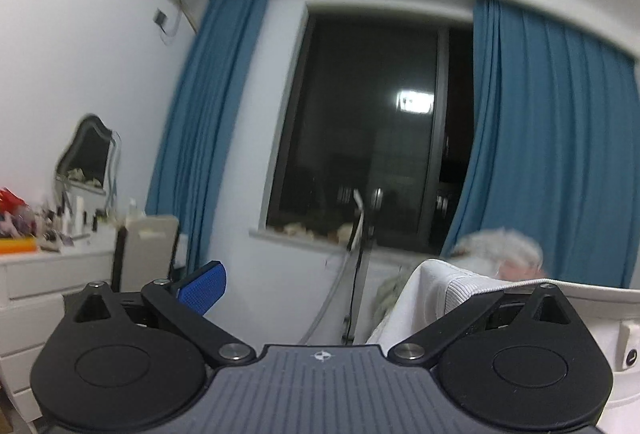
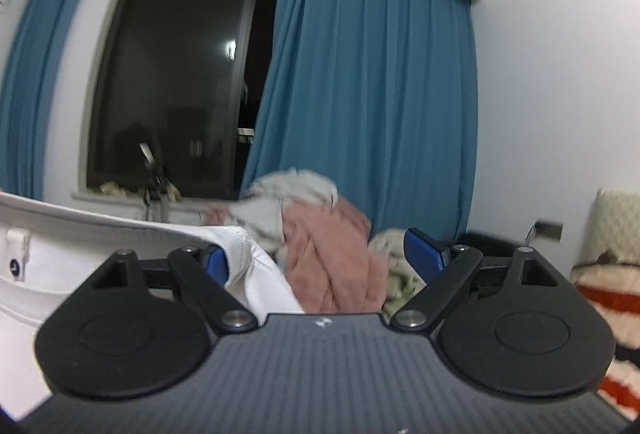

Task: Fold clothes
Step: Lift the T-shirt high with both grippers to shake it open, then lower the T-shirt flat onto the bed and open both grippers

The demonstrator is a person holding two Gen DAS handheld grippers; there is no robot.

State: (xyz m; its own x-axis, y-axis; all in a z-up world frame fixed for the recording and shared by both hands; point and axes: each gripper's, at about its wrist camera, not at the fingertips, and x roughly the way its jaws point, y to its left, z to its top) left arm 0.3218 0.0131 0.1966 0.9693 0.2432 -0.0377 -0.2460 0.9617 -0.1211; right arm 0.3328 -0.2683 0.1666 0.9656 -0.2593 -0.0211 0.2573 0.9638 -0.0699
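Observation:
A white garment (image 1: 452, 298) with a ribbed hem hangs stretched between both grippers, raised toward the window. In the left wrist view it drapes over the right finger, which is hidden; the left blue finger pad (image 1: 202, 286) is bare. My left gripper (image 1: 320, 290) stands wide open. In the right wrist view the same white garment (image 2: 256, 266) lies against the left blue pad (image 2: 216, 264); the right pad (image 2: 424, 254) is bare. My right gripper (image 2: 320, 260) also stands wide open. A pile of clothes with a pink piece (image 2: 332, 254) lies ahead.
A dark window (image 1: 360, 130) with blue curtains (image 1: 552, 154) faces me. A white dresser (image 1: 48, 274) with bottles and a mirror stands at left, a chair (image 1: 148, 254) beside it. A striped blanket (image 2: 608, 298) lies at right.

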